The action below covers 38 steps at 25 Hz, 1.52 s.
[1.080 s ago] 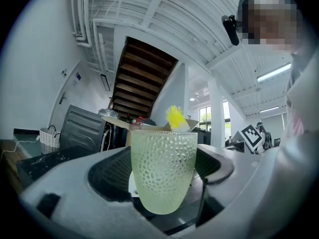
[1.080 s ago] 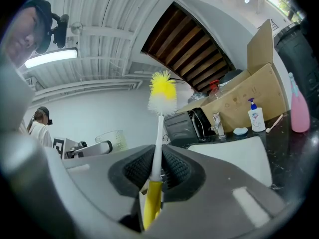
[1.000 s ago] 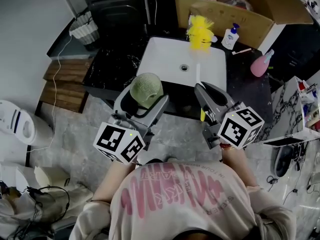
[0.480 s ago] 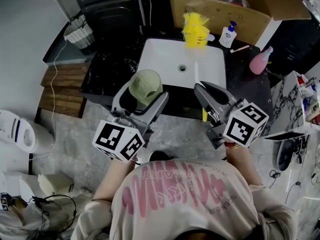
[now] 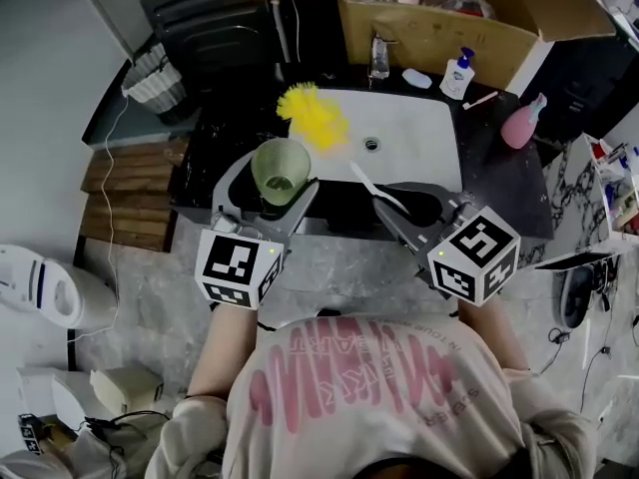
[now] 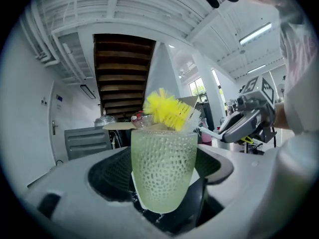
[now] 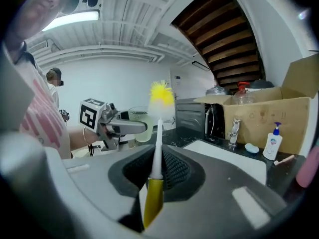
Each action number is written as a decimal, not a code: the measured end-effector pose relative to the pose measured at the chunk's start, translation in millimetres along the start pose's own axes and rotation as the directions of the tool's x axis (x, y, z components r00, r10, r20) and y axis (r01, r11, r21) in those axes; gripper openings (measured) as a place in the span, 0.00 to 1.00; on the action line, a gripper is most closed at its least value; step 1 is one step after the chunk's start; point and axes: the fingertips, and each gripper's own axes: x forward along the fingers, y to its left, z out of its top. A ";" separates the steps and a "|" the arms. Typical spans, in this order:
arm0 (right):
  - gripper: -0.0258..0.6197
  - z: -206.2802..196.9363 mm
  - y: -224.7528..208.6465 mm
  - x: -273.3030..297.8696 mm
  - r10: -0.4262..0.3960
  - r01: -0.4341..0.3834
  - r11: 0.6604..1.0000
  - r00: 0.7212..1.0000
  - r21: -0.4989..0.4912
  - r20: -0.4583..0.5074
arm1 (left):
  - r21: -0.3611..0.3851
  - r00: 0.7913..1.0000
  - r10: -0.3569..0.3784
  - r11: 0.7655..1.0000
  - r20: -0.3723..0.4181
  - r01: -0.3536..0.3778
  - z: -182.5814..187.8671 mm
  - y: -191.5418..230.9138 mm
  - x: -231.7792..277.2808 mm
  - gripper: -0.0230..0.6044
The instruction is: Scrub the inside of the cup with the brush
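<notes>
My left gripper (image 5: pixel 268 196) is shut on a pale green dimpled glass cup (image 5: pixel 280 171), held upright with its mouth open to the head view; it fills the middle of the left gripper view as the cup (image 6: pixel 162 170). My right gripper (image 5: pixel 394 208) is shut on the yellow-and-white handle of a brush (image 7: pixel 155 173). The brush's yellow bristle head (image 5: pixel 315 118) hangs just above and to the right of the cup's rim, outside the cup. In the left gripper view the bristle head (image 6: pixel 168 109) shows behind the rim.
A white sink (image 5: pixel 419 143) sits in a black counter (image 5: pixel 215 138) ahead, with a tap (image 5: pixel 379 58), a soap pump bottle (image 5: pixel 460 73) and a pink bottle (image 5: pixel 521 126). A cardboard box (image 5: pixel 439 13) stands behind. A wicker basket (image 5: pixel 155 83) is at far left.
The cup has turned from mouth-down to mouth-up. The brush has swung left from over the back of the sink to beside the cup's rim.
</notes>
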 end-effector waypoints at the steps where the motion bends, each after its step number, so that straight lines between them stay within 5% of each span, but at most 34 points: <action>1: 0.12 -1.2 1.5 3.5 0.000 0.000 1.000 1.000 -0.003 -0.012 | 0.006 1.000 -0.008 1.000 -0.013 0.008 -3.1 4.9 0.8 0.63; 11: 0.12 -10.7 4.5 24.4 -0.037 0.031 0.998 0.993 -0.053 -0.113 | 0.233 0.989 0.000 0.972 -0.149 0.035 -29.5 44.8 7.1 0.63; 22: 0.12 -15.5 13.2 30.2 -0.027 0.017 0.998 0.986 -0.066 -0.165 | 0.352 0.976 -0.004 0.932 -0.218 0.082 -44.3 69.5 7.6 0.63; 24: 0.12 -17.0 14.9 31.8 -0.024 0.014 0.998 0.985 -0.062 -0.171 | 0.403 0.971 -0.005 0.909 -0.241 0.105 -48.7 72.8 7.8 0.63; 28: 0.12 -19.9 18.9 33.2 -0.013 0.001 0.998 0.983 -0.065 -0.186 | 0.535 0.952 0.004 0.828 -0.306 0.169 -55.2 74.2 11.0 0.63; 38: 0.12 -22.8 19.5 37.3 -0.003 -0.010 0.998 0.979 -0.064 -0.205 | 0.680 0.926 -0.017 0.673 -0.378 0.290 -47.5 71.7 21.9 0.63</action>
